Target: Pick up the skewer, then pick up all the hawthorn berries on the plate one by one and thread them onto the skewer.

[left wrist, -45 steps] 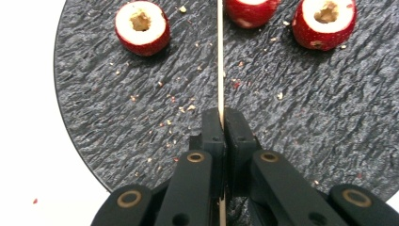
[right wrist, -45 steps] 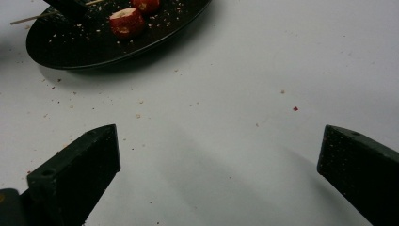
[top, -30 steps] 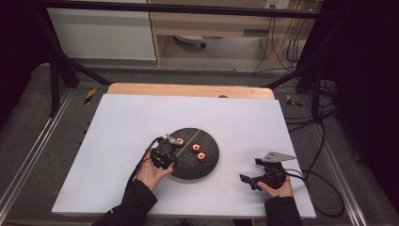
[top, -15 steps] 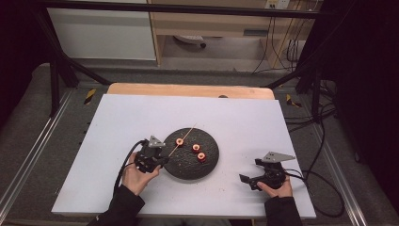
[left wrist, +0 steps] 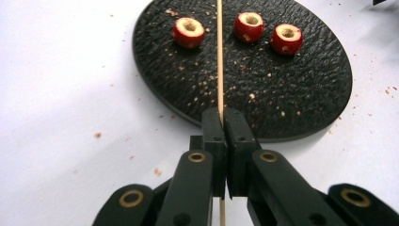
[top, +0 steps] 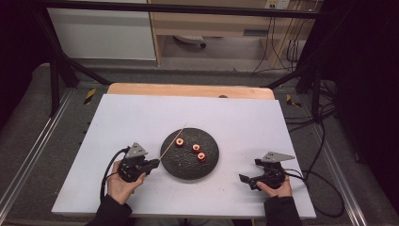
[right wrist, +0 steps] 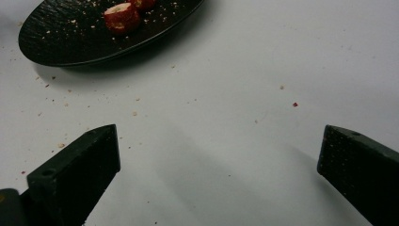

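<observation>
On the white table (top: 141, 117), the black plate (top: 188, 165) with 3 red fruit pieces (left wrist: 188, 32) sits at frame center, the right gripper (top: 247, 181) at lower right gapes empty, and the left gripper (top: 155, 163) at lower left pinches the wooden skewer (left wrist: 219, 61).
</observation>
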The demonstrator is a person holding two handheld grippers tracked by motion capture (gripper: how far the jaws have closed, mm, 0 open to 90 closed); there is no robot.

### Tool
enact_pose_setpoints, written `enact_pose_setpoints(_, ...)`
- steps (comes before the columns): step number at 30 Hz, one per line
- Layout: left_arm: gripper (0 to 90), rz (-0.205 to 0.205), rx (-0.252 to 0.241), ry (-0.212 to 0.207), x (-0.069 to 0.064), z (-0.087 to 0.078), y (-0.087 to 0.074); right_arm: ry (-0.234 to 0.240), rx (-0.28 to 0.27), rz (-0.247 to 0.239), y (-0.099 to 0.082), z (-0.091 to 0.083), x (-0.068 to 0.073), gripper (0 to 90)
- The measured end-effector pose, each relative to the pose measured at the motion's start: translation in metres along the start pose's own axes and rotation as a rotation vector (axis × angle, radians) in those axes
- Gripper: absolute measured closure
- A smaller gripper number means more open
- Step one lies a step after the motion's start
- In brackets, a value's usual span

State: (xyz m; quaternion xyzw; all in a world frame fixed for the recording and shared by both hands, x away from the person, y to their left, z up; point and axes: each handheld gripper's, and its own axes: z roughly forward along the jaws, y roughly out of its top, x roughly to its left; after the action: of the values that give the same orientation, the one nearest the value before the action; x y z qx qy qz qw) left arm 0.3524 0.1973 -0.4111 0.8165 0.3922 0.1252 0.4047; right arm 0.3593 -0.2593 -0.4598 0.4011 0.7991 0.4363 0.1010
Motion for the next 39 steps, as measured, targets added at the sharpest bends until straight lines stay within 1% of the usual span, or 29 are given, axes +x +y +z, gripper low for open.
enact_pose_setpoints(2, 88.2, -0.006, -0.02, -0.009, 0.002, -0.005, -0.005, -0.001, 0.0, 0.005, 0.0, 0.001, 0.0, 0.7)
enact_pose_setpoints(3, 88.2, -0.002, -0.029, -0.006, 0.004, -0.008, -0.009, -0.001, 0.004, 0.002, 0.0, 0.001, 0.0, 0.7)
enact_pose_setpoints(4, 88.2, -0.002, -0.029, -0.006, 0.004, -0.008, -0.009, -0.001, 0.004, 0.002, 0.0, 0.001, 0.0, 0.7)
enact_pose_setpoints(5, 88.2, -0.002, -0.044, -0.007, 0.006, -0.013, -0.013, -0.004, 0.007, 0.005, 0.0, 0.001, 0.001, 0.7)
enact_pose_setpoints(6, 88.2, -0.002, -0.044, -0.007, 0.006, -0.013, -0.013, -0.004, 0.007, 0.005, 0.0, 0.001, 0.001, 0.7)
enact_pose_setpoints(8, 88.2, -0.001, -0.059, -0.01, 0.007, -0.016, -0.017, -0.002, 0.004, 0.008, 0.0, 0.002, 0.001, 0.7)
enact_pose_setpoints(9, 88.2, 0.0, -0.076, -0.011, 0.008, -0.018, -0.021, -0.004, 0.002, 0.006, 0.0, 0.002, 0.001, 0.7)
enact_pose_setpoints(10, 88.2, 0.0, -0.076, -0.011, 0.008, -0.018, -0.021, -0.006, 0.003, 0.004, 0.001, 0.002, 0.001, 0.7)
enact_pose_setpoints(13, 88.2, -0.006, -0.097, -0.025, 0.01, -0.021, -0.027, -0.007, 0.007, 0.001, 0.002, 0.003, 0.003, 0.7)
enact_pose_setpoints(16, 88.2, 0.002, -0.108, -0.025, 0.01, -0.022, -0.03, -0.009, 0.01, 0.0, 0.003, 0.004, 0.005, 0.7)
enact_pose_setpoints(18, 88.1, -0.001, -0.114, -0.031, 0.011, -0.022, -0.032, -0.011, 0.013, 0.001, 0.005, 0.004, 0.007, 0.7)
enact_pose_setpoints(19, 88.1, -0.003, -0.12, -0.033, 0.011, -0.023, -0.033, -0.014, 0.01, -0.004, 0.006, 0.004, 0.007, 0.7)
enact_pose_setpoints(20, 88.1, -0.006, -0.122, -0.038, 0.012, -0.024, -0.035, -0.012, 0.005, 0.001, 0.007, 0.004, 0.008, 0.6)
enact_pose_setpoints(21, 88.1, -0.011, -0.136, -0.044, 0.013, -0.026, -0.037, -0.014, 0.004, 0.002, 0.008, 0.006, 0.009, 0.7)
enact_pose_setpoints(24, 88.1, -0.018, -0.145, -0.048, 0.015, -0.027, -0.039, -0.018, 0.012, 0.002, 0.011, 0.007, 0.011, 0.6)
enact_pose_setpoints(25, 88.1, -0.026, -0.154, -0.06, 0.016, -0.029, -0.04, -0.021, 0.013, -0.007, 0.013, 0.009, 0.012, 0.6)
enact_pose_setpoints(26, 88.1, -0.026, -0.154, -0.06, 0.016, -0.029, -0.04, -0.021, 0.013, -0.007, 0.013, 0.009, 0.012, 0.6)
enact_pose_setpoints(27, 88.1, -0.028, -0.167, -0.067, 0.016, -0.03, -0.041, -0.017, 0.014, -0.004, 0.017, 0.01, 0.015, 0.6)
enact_pose_setpoints(28, 88.1, -0.028, -0.167, -0.067, 0.016, -0.03, -0.041, -0.017, 0.014, -0.004, 0.017, 0.01, 0.015, 0.6)
enact_pose_setpoints(29, 88.2, -0.03, -0.168, -0.074, 0.017, -0.029, -0.042, -0.021, 0.017, -0.007, 0.021, 0.012, 0.019, 0.6)
enact_pose_setpoints(32, 88.2, -0.028, -0.169, -0.076, 0.017, -0.029, -0.042, -0.022, 0.017, -0.014, 0.026, 0.014, 0.023, 0.6)
enact_pose_setpoints(33, 88.2, -0.026, -0.172, -0.072, 0.017, -0.029, -0.042, -0.024, 0.013, -0.029, 0.032, 0.015, 0.026, 0.6)
enact_pose_setpoints(34, 88.2, -0.026, -0.172, -0.072, 0.017, -0.029, -0.042, -0.024, 0.013, -0.029, 0.032, 0.015, 0.026, 0.6)
enact_pose_setpoints(35, 88.2, -0.025, -0.174, -0.069, 0.017, -0.029, -0.043, -0.022, 0.013, -0.034, 0.038, 0.015, 0.03, 0.6)
enact_pose_setpoints(36, 88.2, -0.025, -0.174, -0.069, 0.017, -0.029, -0.043, -0.022, 0.013, -0.034, 0.038, 0.015, 0.03, 0.6)
enact_pose_setpoints(37, 88.2, -0.023, -0.175, -0.066, 0.016, -0.029, -0.043, -0.028, 0.01, -0.03, 0.045, 0.016, 0.035, 0.7)
enact_pose_setpoints(38, 88.2, -0.023, -0.175, -0.066, 0.016, -0.029, -0.043, -0.028, 0.01, -0.03, 0.045, 0.016, 0.035, 0.7)
enact_pose_setpoints(39, 88.2, -0.021, -0.18, -0.065, 0.016, -0.03, -0.043, -0.035, 0.014, -0.03, 0.051, 0.018, 0.039, 0.7)
